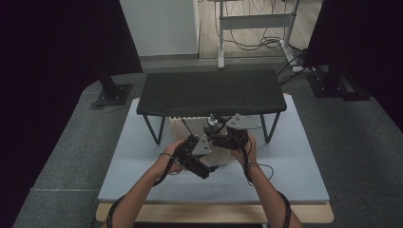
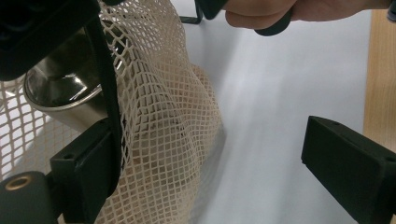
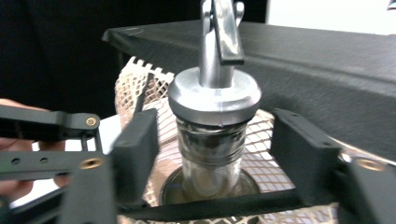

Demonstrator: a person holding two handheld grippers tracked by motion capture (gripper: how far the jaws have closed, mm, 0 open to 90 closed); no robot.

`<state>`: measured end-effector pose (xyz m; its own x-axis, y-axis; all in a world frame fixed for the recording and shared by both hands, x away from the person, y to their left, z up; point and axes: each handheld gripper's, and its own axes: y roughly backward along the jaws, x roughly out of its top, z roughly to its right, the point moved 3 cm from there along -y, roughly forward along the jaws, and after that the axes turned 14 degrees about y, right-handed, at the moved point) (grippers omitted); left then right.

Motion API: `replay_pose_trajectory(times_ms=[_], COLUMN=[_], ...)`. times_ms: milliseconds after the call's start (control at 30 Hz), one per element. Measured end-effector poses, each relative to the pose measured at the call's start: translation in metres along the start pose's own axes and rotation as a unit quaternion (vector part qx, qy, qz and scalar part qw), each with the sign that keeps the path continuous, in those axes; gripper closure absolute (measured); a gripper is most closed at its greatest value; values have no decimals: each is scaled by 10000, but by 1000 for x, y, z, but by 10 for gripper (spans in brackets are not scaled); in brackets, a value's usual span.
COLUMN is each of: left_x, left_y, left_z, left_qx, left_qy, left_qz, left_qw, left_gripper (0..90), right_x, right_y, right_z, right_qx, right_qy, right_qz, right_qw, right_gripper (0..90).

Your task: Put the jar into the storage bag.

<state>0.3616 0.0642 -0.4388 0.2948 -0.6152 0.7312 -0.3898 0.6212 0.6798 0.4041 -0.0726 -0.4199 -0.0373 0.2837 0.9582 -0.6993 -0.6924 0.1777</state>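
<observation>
A glass bottle (image 3: 212, 161) with a metal pourer cap (image 3: 214, 95) stands upright inside a cream mesh bag (image 3: 140, 77). My right gripper (image 3: 215, 149) is open, one jaw on each side of the bottle's neck without touching it. In the high view the bottle top (image 1: 211, 121) and bag (image 1: 177, 129) sit just in front of a low black stand, with the right gripper (image 1: 216, 135) over them. My left gripper (image 2: 215, 154) is open wide beside the bag (image 2: 163, 130); its left jaw rests against the mesh and the bag's black strap (image 2: 109, 93). A shiny metal part (image 2: 60, 91) shows through the net.
A low black stand (image 1: 211, 90) on thin legs spans the back of the pale blue mat (image 1: 294, 161); its top (image 3: 327, 60) looms right behind the bottle. The table's wooden front edge (image 2: 380, 84) lies near the left gripper. The person's right hand (image 2: 280, 11) is close by.
</observation>
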Motion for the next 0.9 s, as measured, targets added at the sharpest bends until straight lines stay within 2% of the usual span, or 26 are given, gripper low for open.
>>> replay_pose_trajectory(times_ms=[233, 433, 633, 900], left_x=[0, 1, 0, 0], left_y=[-1, 0, -1, -3], left_z=[-2, -1, -1, -1], left_qx=[-50, -12, -3, 56], left_qy=[-42, -90, -23, -4], left_qz=[-39, -80, -87, -83], left_qw=[10000, 9999, 10000, 9999], left_gripper=[74, 70, 67, 67], right_x=[-1, -3, -7, -20], right_y=[4, 16, 28, 45], right_z=[-4, -5, -3, 4], right_qx=[-162, -259, -359, -433], right_qy=[355, 372, 435, 340], right_qz=[-122, -29, -60, -55], right_qw=[9992, 9990, 9984, 9985], right_gripper=[199, 188, 170, 167])
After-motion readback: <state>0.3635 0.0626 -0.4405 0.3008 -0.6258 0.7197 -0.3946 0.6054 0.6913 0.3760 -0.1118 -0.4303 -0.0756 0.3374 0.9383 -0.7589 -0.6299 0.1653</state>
